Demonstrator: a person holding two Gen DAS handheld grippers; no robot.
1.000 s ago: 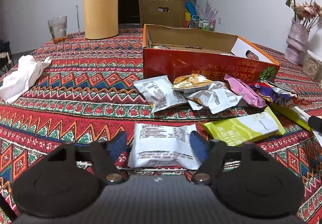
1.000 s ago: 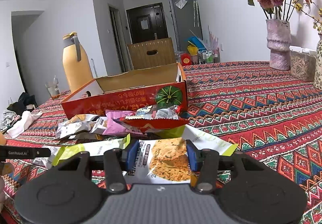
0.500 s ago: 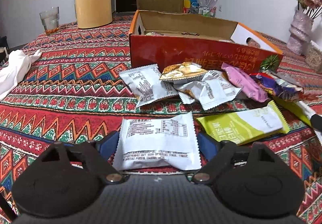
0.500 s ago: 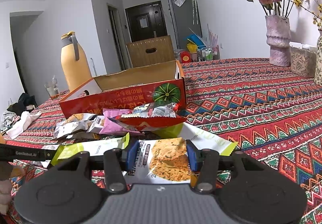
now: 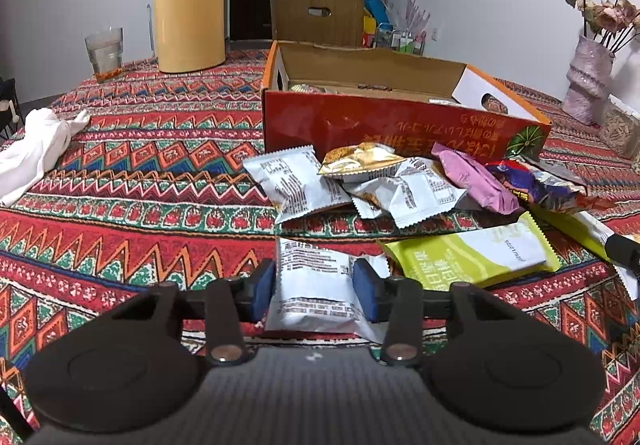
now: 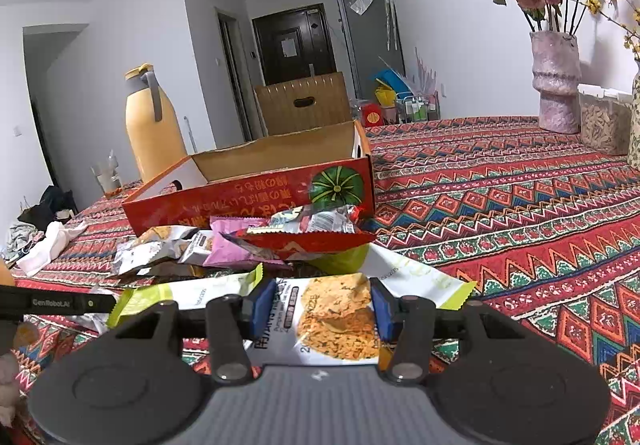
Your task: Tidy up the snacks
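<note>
The table, draped in a bright zigzag cloth, is carrying everything, and the open red cardboard box is sitting near its middle as the place the snacks are evidently going. Its inside is mostly hidden behind the near wall; a few flat packets are just showing over the rim at the left end, but what they are cannot be told. A loose heap of snack packets is lying on the cloth just in front of the box, touching its red wall in places, with a lime-green packet nearer the camera.

The step in hand looks like a double pick-up. The left gripper is pressing its blue fingers against both sides of a white packet, which is bulging between them while still lying on the cloth. The right gripper is holding its fingers snug against a cracker packet printed with a golden biscuit, resting over another lime-green wrapper.

Next, each packet probably needs lifting clear of its neighbours, carrying forward over the near wall, and releasing inside; the thin, slippery wrappers could slide out if the grip is loose.
</note>
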